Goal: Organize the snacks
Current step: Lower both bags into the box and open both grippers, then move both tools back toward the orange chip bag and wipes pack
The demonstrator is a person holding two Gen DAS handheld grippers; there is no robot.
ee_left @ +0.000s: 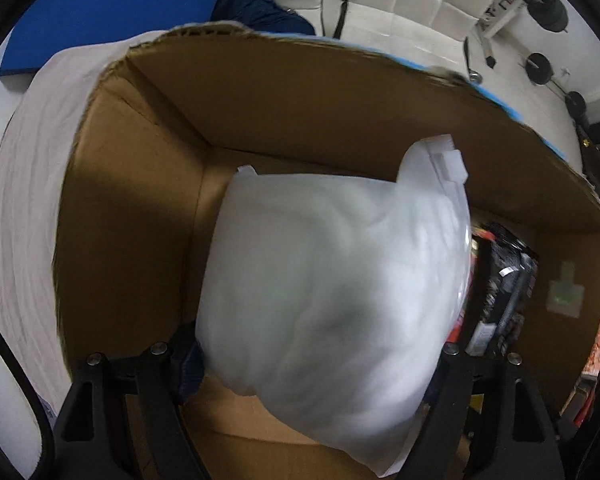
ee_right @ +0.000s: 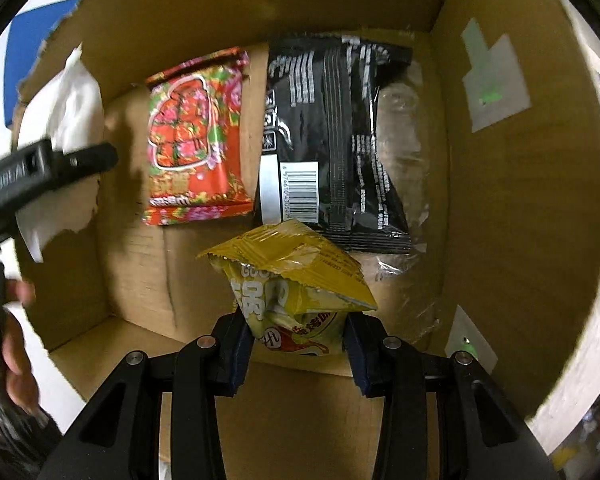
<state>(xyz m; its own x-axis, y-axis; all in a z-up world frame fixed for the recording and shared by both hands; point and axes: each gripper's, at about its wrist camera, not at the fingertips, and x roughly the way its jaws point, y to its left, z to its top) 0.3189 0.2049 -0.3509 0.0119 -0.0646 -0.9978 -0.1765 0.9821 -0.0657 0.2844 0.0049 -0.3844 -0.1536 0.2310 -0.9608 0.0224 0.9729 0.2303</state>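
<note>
Black fingers of the left gripper (ee_left: 316,364) frame a puffy white packet (ee_left: 336,292) low in the left wrist view; the packet sits between the jaws, its sides against both pads, over the floor of an open cardboard box (ee_left: 300,96). Whether the pads squeeze it or only touch it cannot be told. Left of the box lies pale cloth (ee_left: 28,184), and right of the white packet a black packet (ee_left: 504,280) shows inside the box.

Seen from the right wrist, the left gripper's finger (ee_right: 60,164) reaches in at far left with the white packet (ee_right: 72,100). On the box floor (ee_right: 140,272) lie a red flowered packet (ee_right: 196,140) and, just right of it, the black packet (ee_right: 332,140). Nearest, the right gripper (ee_right: 300,336) pinches a crumpled yellow packet (ee_right: 292,276) above the floor.
</note>
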